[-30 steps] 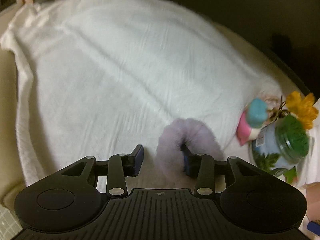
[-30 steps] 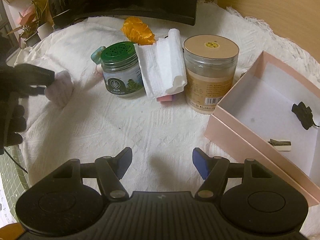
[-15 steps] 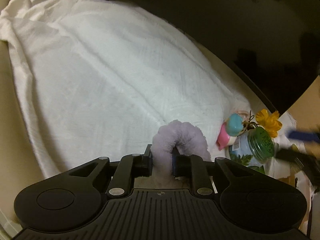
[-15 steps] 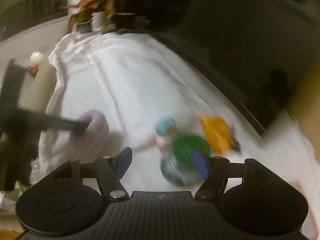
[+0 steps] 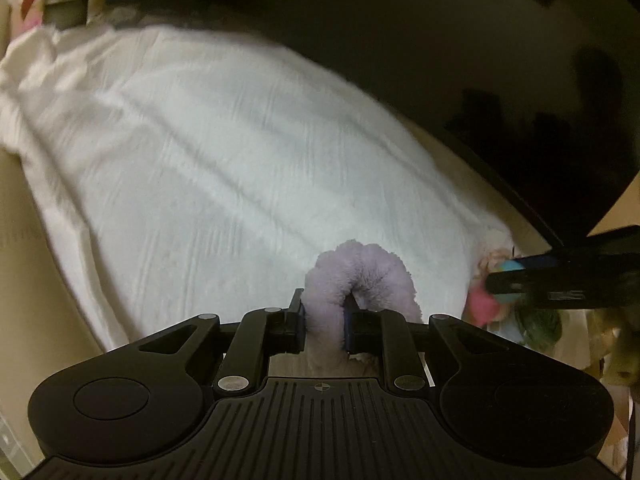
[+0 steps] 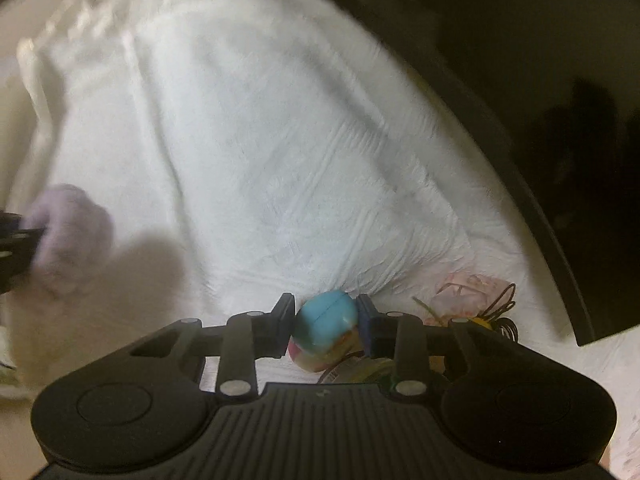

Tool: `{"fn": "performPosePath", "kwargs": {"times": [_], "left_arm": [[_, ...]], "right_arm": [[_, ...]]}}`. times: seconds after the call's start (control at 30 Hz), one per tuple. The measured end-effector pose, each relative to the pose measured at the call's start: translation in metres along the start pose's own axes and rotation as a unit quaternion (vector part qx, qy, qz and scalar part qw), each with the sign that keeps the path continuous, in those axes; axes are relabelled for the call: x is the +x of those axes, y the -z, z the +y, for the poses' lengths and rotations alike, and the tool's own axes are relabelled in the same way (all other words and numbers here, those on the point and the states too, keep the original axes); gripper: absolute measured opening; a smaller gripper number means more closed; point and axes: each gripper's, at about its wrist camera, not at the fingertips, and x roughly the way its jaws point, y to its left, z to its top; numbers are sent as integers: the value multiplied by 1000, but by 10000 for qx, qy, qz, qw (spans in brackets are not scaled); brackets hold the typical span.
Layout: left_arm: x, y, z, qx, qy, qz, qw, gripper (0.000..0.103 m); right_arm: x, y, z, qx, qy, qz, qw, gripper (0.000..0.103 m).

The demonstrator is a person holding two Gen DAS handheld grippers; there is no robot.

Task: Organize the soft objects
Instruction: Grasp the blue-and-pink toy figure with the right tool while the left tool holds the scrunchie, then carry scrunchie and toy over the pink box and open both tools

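1. Lilac, fluffy ring-shaped plush scrunchie (image 5: 360, 276) sits pinched between the blue pads of the left gripper (image 5: 323, 318); its loop arches up and away from the fingertips, above the white textured cloth (image 5: 224, 168)
2. Left gripper: jaws pressed onto the scrunchie, one pad on each side of the near part of the loop
3. Right gripper (image 6: 326, 326): jaws closing, with the blue-topped, pastel multicoloured soft block (image 6: 325, 330) between the pads; both pads appear to touch its sides
4. In the right wrist view the scrunchie shows at the far left edge, blurred, well apart from the soft block
5. In the left wrist view the right gripper enters from the right edge as a dark bar, with blue and pink of the soft block visible at its tip; the detail is blurred
6. Behind the right gripper, on the cloth: a pale pink fabric piece (image 6: 466, 286) and dark thin elastic loops (image 6: 502, 310), just right of the block
7. A dark curved panel (image 6: 520, 140) borders the cloth on the far right
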Motion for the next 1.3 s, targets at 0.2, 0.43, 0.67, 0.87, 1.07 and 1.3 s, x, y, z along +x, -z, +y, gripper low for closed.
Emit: {"fn": "performPosePath", "kwargs": {"times": [0.2, 0.43, 0.67, 0.87, 1.07, 1.3], "left_arm": [[-8, -36, -42, 404, 194, -155, 9989, 20], [-20, -54, -142, 1115, 668, -412, 9907, 20], [-10, -44, -260, 1837, 1431, -174, 9724, 20], [23, -10, -341, 2329, 2009, 465, 9504, 20], [55, 45, -401, 2871, 2405, 1206, 9193, 20], [102, 113, -431, 3570, 2823, 1629, 8754, 26]], "right_arm": [[-91, 5, -23, 292, -141, -913, 9953, 32], [-187, 54, -76, 815, 235, -1754, 9808, 32], [-238, 141, -140, 1514, 868, -2167, 9605, 32], [-247, 202, -191, 2151, 1206, -2210, 9436, 32], [-249, 253, -229, 2713, 1402, -2247, 9253, 32], [-223, 288, -258, 3366, 1098, -2447, 9027, 33]]}}
